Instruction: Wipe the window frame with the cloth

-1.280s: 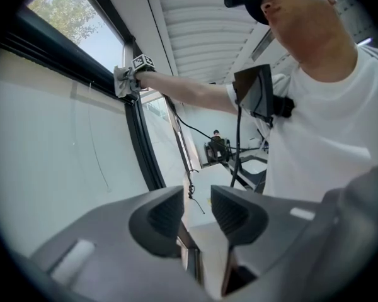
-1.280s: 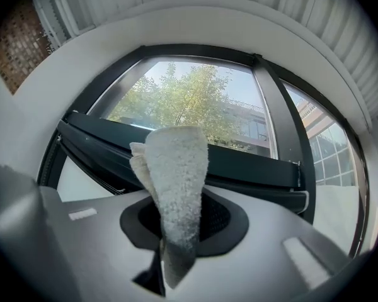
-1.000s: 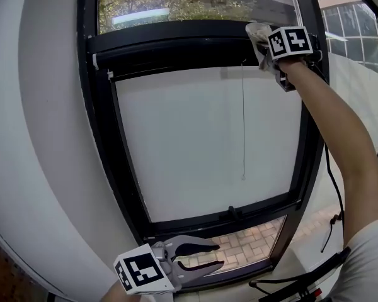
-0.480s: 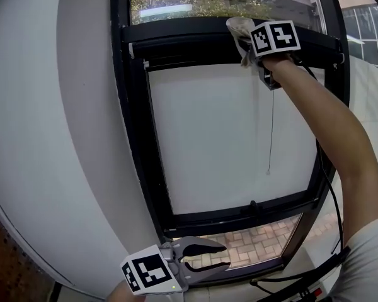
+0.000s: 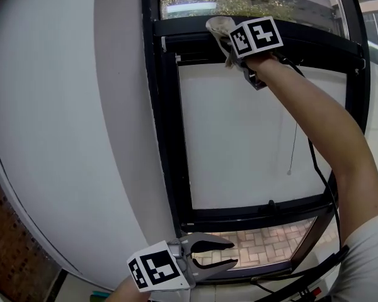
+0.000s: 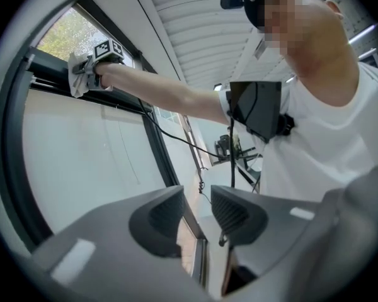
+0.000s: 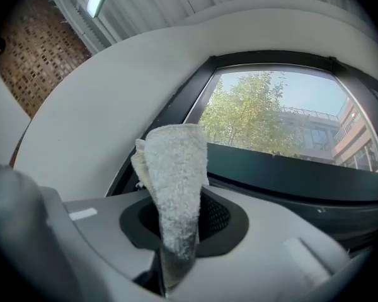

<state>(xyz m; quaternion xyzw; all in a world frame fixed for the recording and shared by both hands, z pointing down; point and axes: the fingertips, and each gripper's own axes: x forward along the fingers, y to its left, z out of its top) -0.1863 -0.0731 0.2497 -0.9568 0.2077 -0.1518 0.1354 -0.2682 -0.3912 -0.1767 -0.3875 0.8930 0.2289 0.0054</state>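
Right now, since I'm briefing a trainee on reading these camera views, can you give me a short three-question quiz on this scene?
1. True or false: the left claw grips the cloth.
2. Which part of the window frame is the cloth at? A: upper crossbar. B: bottom rail. C: right upright.
3. Fill in: the left claw's jaws stand ____, with nothing between them.
Key: 1 false, the right claw is shut on it; 2 A; 3 apart.
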